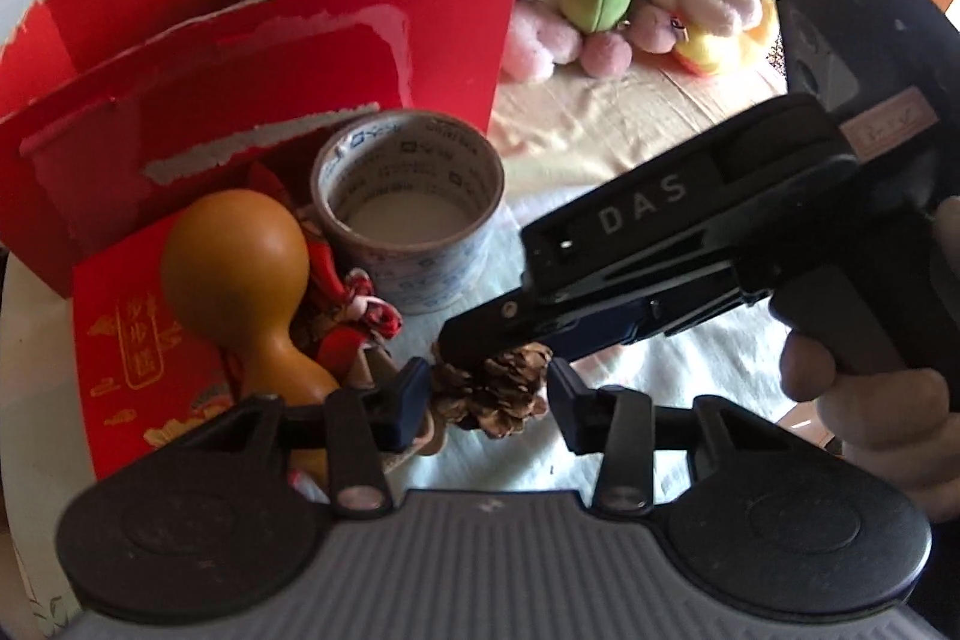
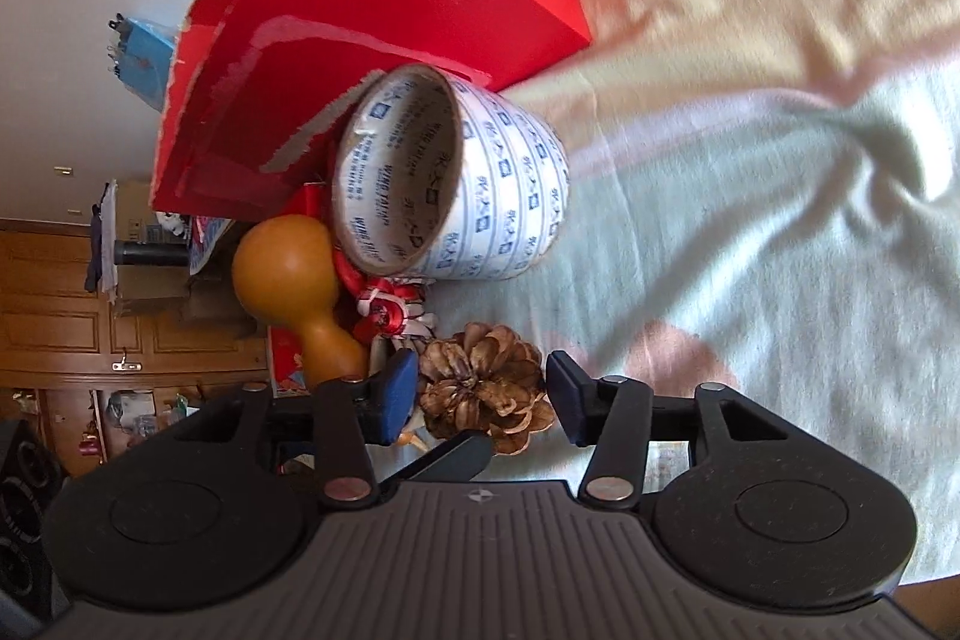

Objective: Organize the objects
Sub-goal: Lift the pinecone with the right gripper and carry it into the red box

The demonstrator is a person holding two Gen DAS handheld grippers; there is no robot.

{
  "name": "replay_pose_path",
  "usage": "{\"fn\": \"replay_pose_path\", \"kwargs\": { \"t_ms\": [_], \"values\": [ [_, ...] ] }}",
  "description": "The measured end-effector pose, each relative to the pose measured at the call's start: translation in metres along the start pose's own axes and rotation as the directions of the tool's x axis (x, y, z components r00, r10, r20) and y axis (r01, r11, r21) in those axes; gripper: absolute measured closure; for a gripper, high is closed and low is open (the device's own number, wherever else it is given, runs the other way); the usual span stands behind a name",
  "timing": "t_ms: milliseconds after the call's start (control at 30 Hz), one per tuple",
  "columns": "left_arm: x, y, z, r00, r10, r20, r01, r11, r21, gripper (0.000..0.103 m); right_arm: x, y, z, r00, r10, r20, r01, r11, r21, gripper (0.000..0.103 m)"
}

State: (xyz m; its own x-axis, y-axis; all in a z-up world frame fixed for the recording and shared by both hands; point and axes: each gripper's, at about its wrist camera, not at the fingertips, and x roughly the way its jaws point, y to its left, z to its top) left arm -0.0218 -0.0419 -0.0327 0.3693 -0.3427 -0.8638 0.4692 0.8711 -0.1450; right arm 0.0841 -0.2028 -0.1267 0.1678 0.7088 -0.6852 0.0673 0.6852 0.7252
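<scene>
Two neighbours: gourd, tape roll

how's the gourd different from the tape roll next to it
The gourd is smooth, plain orange-brown and solid; the tape roll is white with blue print and hollow. The gourd has a bulb narrowing to a neck; the tape roll is a straight-sided ring. Both lie on the cloth in front of the red box.
</scene>
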Motion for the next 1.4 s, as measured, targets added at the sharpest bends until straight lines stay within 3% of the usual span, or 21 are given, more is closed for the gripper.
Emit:
{"fn": "replay_pose_path", "kwargs": {
  "t_ms": [267,533,733,867,1033,1200,1400],
  "values": [
    [-0.004,0.002,0.002,0.999,-0.044,0.0,0.044,0.999,0.003,0.067,-0.012,-0.009,0.0,1.0,0.004,0.009,-0.004,1.0,0.011,0.054],
    [-0.03,-0.013,0.027,0.988,-0.116,0.1,0.109,0.991,0.073,0.067,-0.062,-0.007,0.0,0.99,0.007,0.138,-0.01,1.0,0.02,0.054],
    [-0.069,0.008,0.056,0.957,-0.179,0.229,0.163,0.983,0.088,0.068,-0.101,0.027,0.015,0.961,0.01,0.276,0.004,0.999,-0.053,0.055],
    [-0.069,0.024,0.092,0.936,-0.189,0.296,0.177,0.982,0.068,0.068,-0.111,0.055,0.038,0.941,0.011,0.338,0.035,0.991,-0.129,0.055],
    [-0.062,0.051,0.127,0.921,-0.156,0.357,0.156,0.987,0.028,0.068,-0.09,0.11,0.069,0.922,-0.03,0.385,0.127,0.965,-0.228,0.055],
    [-0.045,0.091,0.14,0.929,-0.147,0.338,0.176,0.983,-0.058,0.068,-0.055,0.139,0.1,0.918,-0.117,0.38,0.236,0.929,-0.285,0.055],
    [0.005,0.127,0.139,0.944,-0.191,0.27,0.245,0.952,-0.183,0.069,-0.014,0.153,0.125,0.902,-0.267,0.34,0.378,0.867,-0.324,0.055]
  ]
}}
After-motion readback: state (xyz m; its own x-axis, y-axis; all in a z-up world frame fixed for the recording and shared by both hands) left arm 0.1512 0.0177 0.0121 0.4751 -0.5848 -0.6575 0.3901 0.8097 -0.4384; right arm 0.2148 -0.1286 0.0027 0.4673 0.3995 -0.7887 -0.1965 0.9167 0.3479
